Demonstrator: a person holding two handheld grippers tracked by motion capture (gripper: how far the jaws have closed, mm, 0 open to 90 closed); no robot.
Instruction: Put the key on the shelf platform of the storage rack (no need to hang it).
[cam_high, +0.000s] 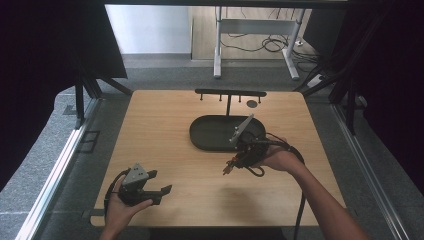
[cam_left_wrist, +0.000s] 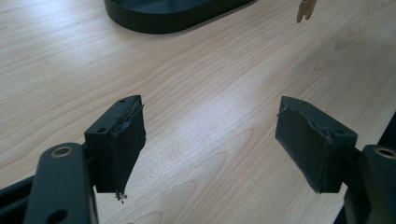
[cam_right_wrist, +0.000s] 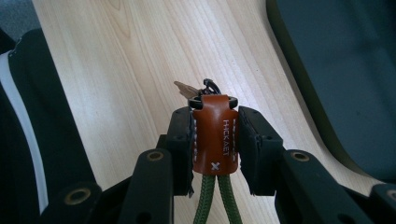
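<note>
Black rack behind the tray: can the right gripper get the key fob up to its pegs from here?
Probably yes. The right gripper clamps the key fob beside the tray; bare space lies between it and the rack.

Two grippers: the left gripper (cam_high: 159, 183) at lower left of the high view, the right gripper (cam_high: 229, 167) near centre. One brown leather key fob (cam_right_wrist: 215, 134) with one green cord (cam_right_wrist: 215, 201) and one key (cam_right_wrist: 187, 89). One dark oval tray (cam_high: 207, 136) and one black peg rack (cam_high: 230, 93) stand on one wooden counter (cam_high: 165, 120).

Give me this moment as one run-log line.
right gripper: shut on brown leather key fob, above table | left gripper: jaws open, empty | black oval tray: nothing in it | hook stand: bare
</note>
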